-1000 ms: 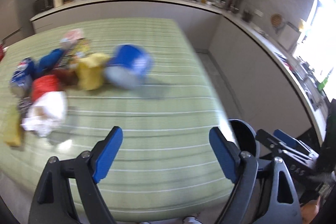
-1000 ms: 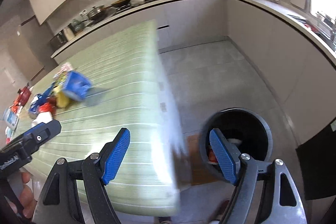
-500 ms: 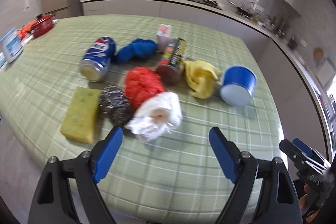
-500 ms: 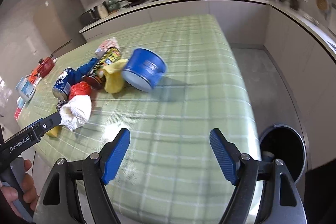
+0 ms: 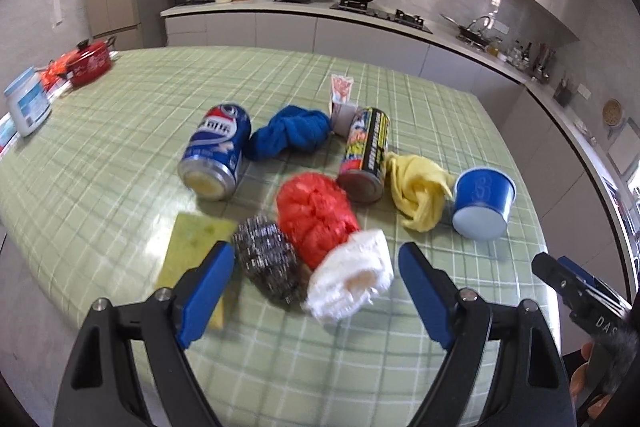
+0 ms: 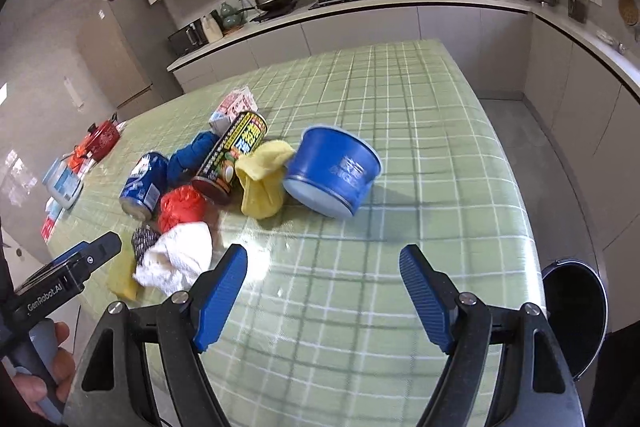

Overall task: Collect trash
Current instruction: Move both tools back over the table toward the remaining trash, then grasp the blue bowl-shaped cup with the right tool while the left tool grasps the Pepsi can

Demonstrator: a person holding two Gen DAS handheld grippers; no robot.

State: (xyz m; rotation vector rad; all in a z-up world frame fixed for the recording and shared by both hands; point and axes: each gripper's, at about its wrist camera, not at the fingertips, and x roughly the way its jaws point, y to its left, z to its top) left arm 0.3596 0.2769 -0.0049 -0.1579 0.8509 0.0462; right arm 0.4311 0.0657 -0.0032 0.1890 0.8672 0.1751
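Left gripper (image 5: 316,291) jaws spread, nothing between, low centre of frame, above white crumpled paper (image 5: 352,283) in the trash pile. Right gripper (image 6: 324,291) also spread & empty; black bin (image 6: 576,311) at lower right.
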